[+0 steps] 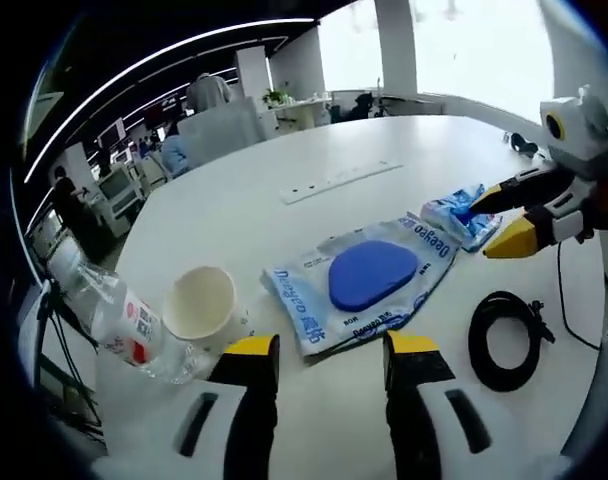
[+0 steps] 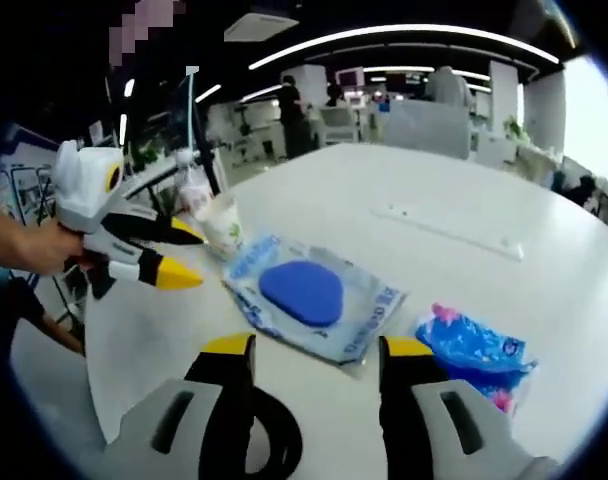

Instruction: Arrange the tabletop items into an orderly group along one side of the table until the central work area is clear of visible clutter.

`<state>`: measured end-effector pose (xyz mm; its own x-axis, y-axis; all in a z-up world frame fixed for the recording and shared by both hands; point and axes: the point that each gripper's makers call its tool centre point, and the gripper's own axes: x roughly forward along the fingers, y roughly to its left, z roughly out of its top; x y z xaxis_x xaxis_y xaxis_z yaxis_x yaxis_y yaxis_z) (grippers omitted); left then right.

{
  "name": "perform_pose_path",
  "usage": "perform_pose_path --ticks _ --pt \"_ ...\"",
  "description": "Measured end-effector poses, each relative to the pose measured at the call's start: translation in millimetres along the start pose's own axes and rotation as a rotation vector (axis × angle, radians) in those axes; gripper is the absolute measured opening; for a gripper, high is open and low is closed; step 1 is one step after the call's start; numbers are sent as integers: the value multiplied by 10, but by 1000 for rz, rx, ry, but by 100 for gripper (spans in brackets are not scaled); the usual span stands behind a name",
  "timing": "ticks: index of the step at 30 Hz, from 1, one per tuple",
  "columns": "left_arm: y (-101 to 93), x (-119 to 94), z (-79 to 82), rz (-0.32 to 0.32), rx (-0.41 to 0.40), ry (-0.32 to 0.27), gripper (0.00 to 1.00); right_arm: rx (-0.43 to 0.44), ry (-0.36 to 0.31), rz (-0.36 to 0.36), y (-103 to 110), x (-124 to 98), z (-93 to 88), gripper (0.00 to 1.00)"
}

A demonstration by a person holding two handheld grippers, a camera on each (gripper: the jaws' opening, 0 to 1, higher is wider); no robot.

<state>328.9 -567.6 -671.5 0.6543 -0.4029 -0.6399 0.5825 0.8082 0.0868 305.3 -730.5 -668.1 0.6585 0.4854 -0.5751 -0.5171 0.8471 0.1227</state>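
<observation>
In the left gripper view, the left gripper (image 1: pixel 327 362) rises from the bottom with its yellow-tipped jaws spread wide and nothing between them, above the round white tabletop (image 1: pixel 284 150). Just beyond the jaw tips lies a flat clear plastic packet with blue print and a blue oval pad inside (image 1: pixel 369 278). Just off the left jaw a white paper cup (image 1: pixel 201 305) lies on its side, mouth toward the camera, touching a crumpled clear plastic bottle with a red-and-white label (image 1: pixel 109 310) further left at the tabletop's edge. Right of the right jaw sits a coiled black cable (image 1: pixel 504 338). Past the packet's far right corner is a small crinkled blue-and-white wrapper (image 1: pixel 454 216); the right gripper (image 1: pixel 489 225) comes in from the right with its jaws apart, one black tip touching the wrapper. Further off, a long white strip (image 1: pixel 339 181) lies flat mid-table, and office desks and seated people fill the background.

In the right gripper view, the right gripper (image 2: pixel 314 355) has its jaws wide and empty. The black cable (image 2: pixel 274 435) curls beside the left jaw, the blue wrapper (image 2: pixel 474 352) lies just right of the right jaw, and the packet (image 2: pixel 309 295) sits just ahead between them. Beyond it stand the cup (image 2: pixel 222 225) and bottle (image 2: pixel 191 190). A hand (image 2: pixel 29 250) holds the left gripper (image 2: pixel 189 255) at far left, jaws parted.
</observation>
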Motion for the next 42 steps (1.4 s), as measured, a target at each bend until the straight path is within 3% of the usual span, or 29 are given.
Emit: perform_pose_path --ticks 7,10,14,18,21,35,42 --pt "-88 -153 76 -17 13 -29 60 -23 -18 4 90 -80 96 66" --pt "-129 -223 77 -21 -15 -33 72 -27 -33 15 151 -120 143 71" --pt "-159 -302 61 -23 -31 -34 89 -41 -31 23 217 -143 162 85" --pt "-175 -396 95 -25 -35 -59 98 -56 -42 25 271 -207 198 90" --pt "-188 -457 108 -26 -32 -65 99 -57 -40 28 298 -236 200 94" --pt "-322 -667 220 -14 12 -97 96 -111 -57 25 341 -509 248 93" --pt "-450 -721 244 -19 30 -106 94 -138 -45 22 314 -615 161 90"
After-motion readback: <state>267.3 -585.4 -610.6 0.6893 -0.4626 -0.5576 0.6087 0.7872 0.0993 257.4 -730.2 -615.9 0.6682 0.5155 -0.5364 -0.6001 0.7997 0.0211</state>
